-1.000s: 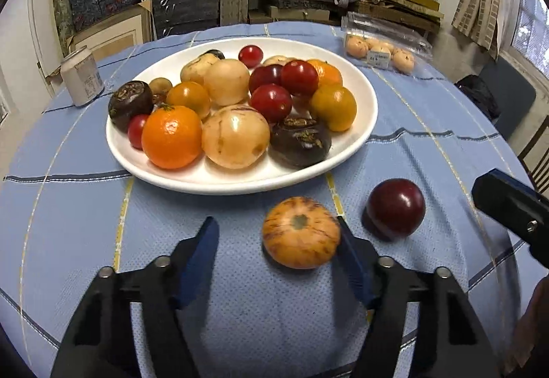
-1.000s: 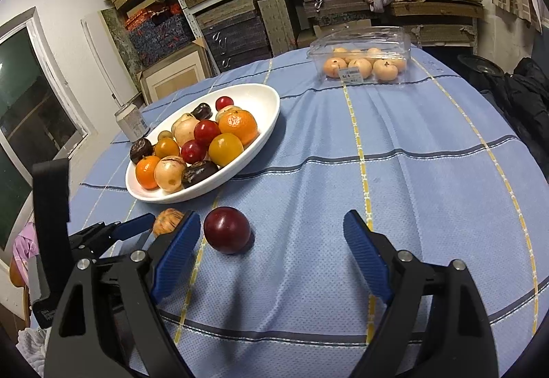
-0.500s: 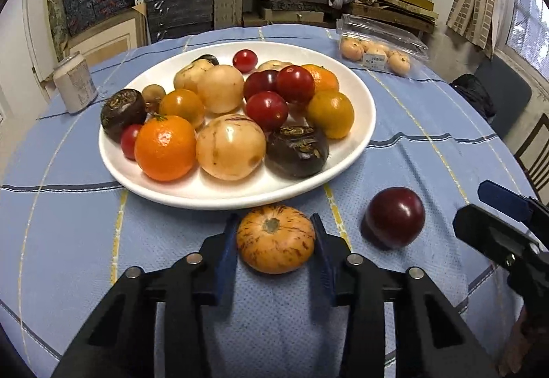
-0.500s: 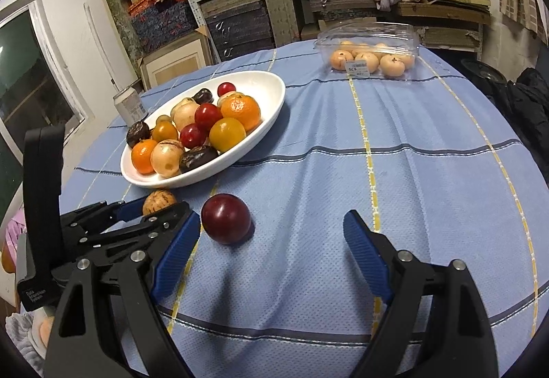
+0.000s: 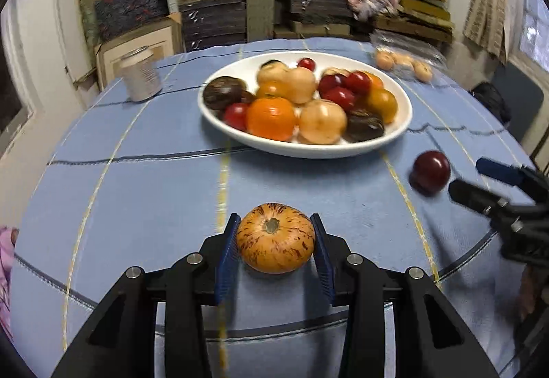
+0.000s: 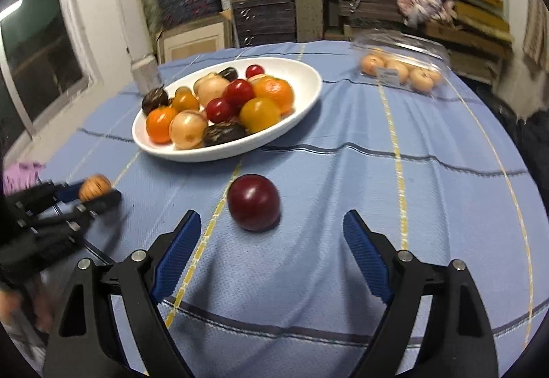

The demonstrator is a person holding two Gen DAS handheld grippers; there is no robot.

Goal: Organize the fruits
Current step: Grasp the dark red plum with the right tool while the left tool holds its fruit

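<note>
Two views. Left wrist: left tongs (image 5: 274,239) clamped on speckled orange fruit (image 5: 275,237), white dish (image 5: 405,110) well ahead. Right wrist: right tongs (image 6: 271,242) apart, dark red plum (image 6: 254,202) just ahead between fingertips, slightly left of centre.

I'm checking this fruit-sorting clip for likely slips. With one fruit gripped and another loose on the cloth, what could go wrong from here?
1. The left gripper pinches the round speckled orange fruit only at its sides; it may slip.
2. The white plate is already heaped, so an added fruit may roll off.
3. The dark red fruit lies loose ahead of the open right gripper; a fingertip nudge could roll it.
</note>
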